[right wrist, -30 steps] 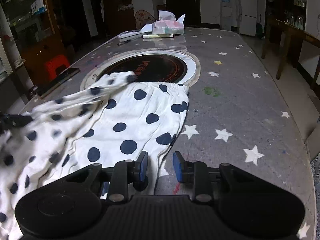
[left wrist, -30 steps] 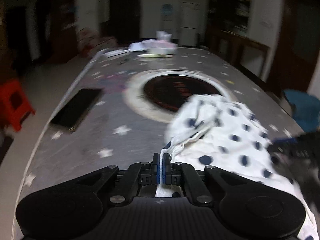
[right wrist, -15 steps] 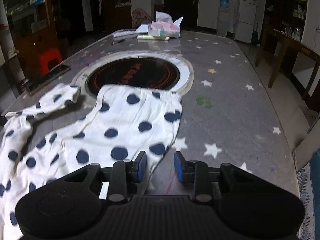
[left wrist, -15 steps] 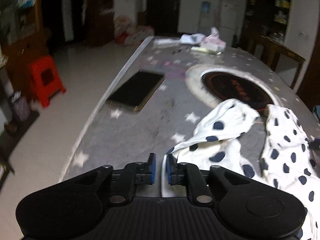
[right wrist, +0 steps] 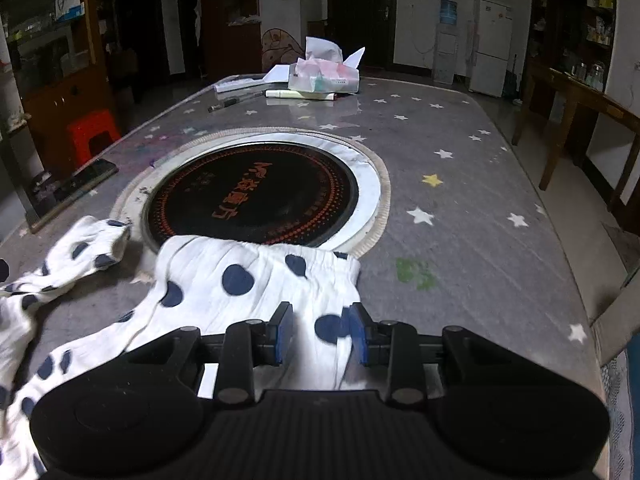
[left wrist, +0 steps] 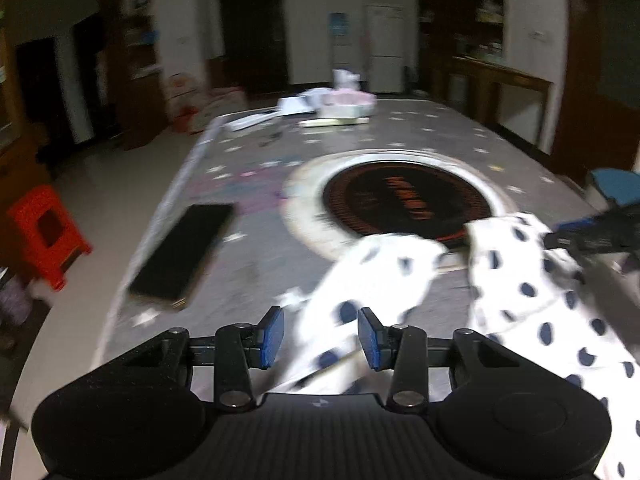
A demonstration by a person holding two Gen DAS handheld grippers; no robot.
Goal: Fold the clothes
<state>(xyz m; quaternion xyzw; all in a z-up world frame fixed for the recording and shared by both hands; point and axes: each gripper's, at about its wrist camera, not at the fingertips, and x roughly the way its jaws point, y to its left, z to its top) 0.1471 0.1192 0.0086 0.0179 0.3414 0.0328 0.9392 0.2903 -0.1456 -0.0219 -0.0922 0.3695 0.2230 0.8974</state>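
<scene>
Both grippers, left (left wrist: 321,338) and right (right wrist: 321,337), gape released over spotted trousers (right wrist: 256,280) beside the hotplate (right wrist: 252,196).

White cloth with navy dots on a grey, star-printed table.

The crumpled white cotton garment (right wrist: 240,280) carries scattered dark navy polka dots. The table (right wrist: 460,208) just ahead of each gripper wears a grey cover printed with small white stars, one yellow star, and a green smudge. Beyond the garment, the round black glass cooktop (right wrist: 252,196) shows orange-red lettering, a ring of orange dots and a white rim. The black plastic right gripper (right wrist: 319,336) and left gripper (left wrist: 320,336) have blue finger pads. Far to the left stands a red plastic stool (left wrist: 46,232).
</scene>
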